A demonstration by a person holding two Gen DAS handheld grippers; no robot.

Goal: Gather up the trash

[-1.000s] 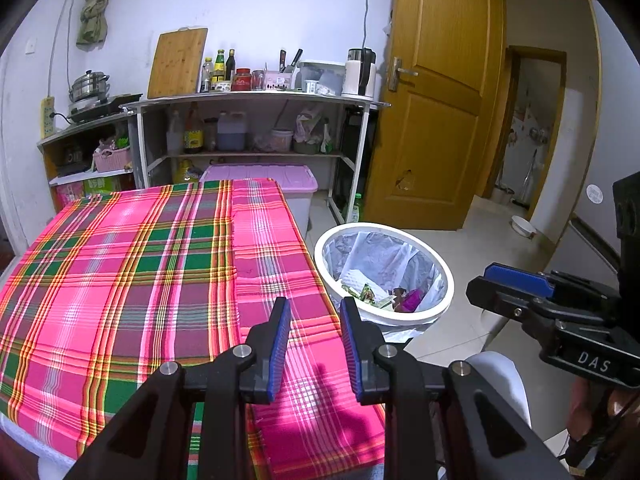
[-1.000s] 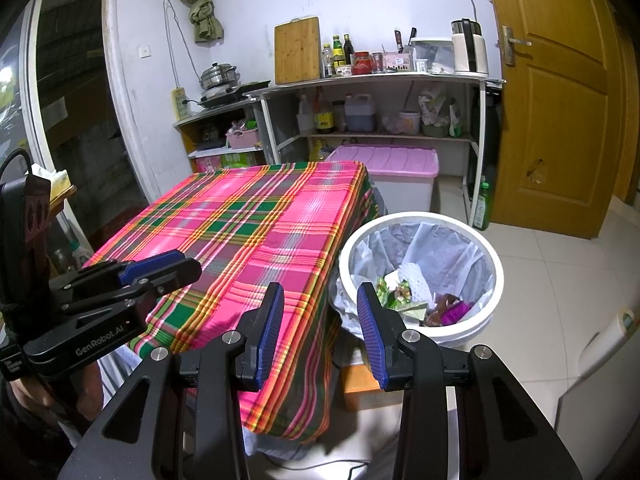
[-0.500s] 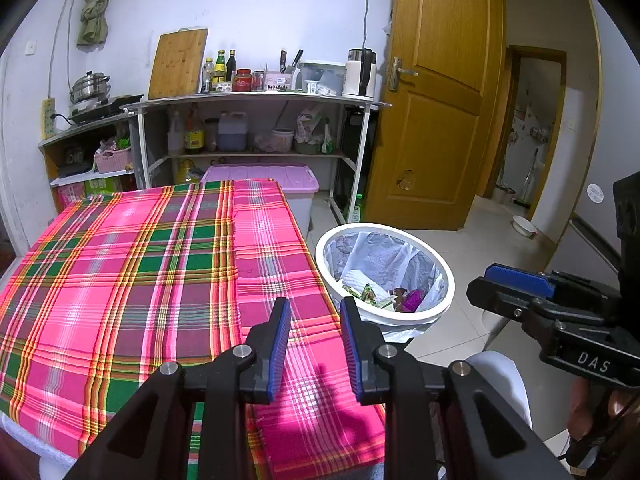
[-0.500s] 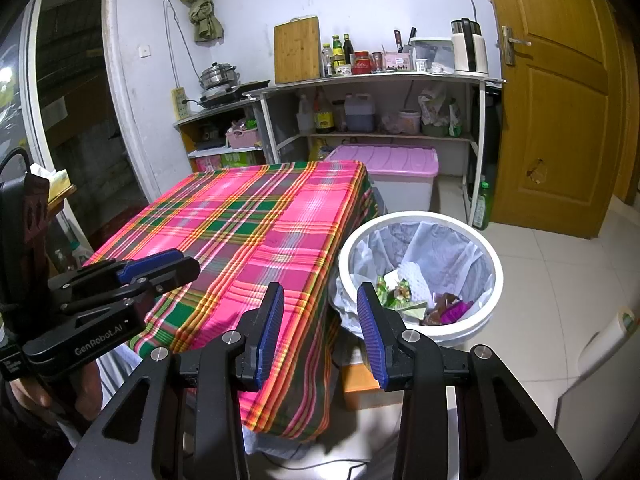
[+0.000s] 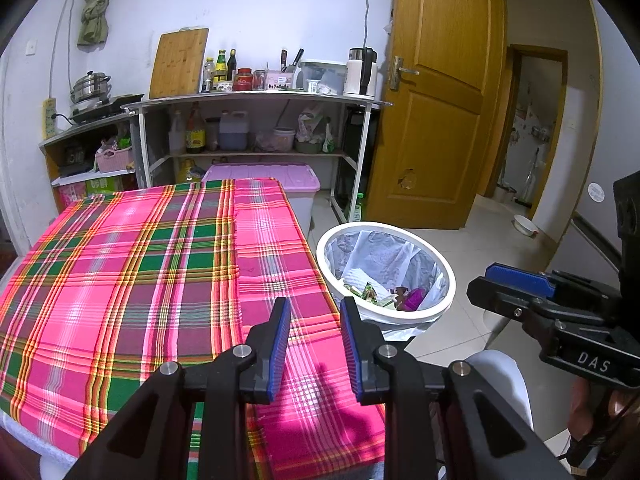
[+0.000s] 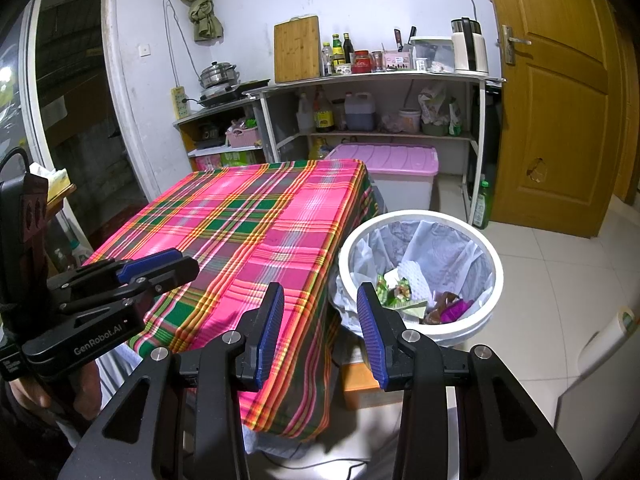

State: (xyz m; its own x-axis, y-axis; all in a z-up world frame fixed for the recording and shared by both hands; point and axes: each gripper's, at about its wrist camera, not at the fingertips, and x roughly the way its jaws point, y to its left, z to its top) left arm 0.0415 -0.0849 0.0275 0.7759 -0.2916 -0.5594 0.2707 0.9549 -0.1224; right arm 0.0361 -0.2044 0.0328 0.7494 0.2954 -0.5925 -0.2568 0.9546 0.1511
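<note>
Trash (image 6: 416, 300) sits in the white bin (image 6: 496, 276) beside the table

Nothing has shifted: left claw (image 5: 314, 304) narrowly parted, right claw (image 6: 320, 290) spread wider, both empty; the tablecloth (image 5: 140, 272) looks bare, so collecting seems finished

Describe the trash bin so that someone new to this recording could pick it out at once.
Find the table under the pink and green plaid cloth. On the tiled floor by its right edge stands the trash bin: round, white-rimmed, lined with a pale plastic bag, wrappers inside. The pink-lidded storage box behind it is rectangular and closed.
</note>
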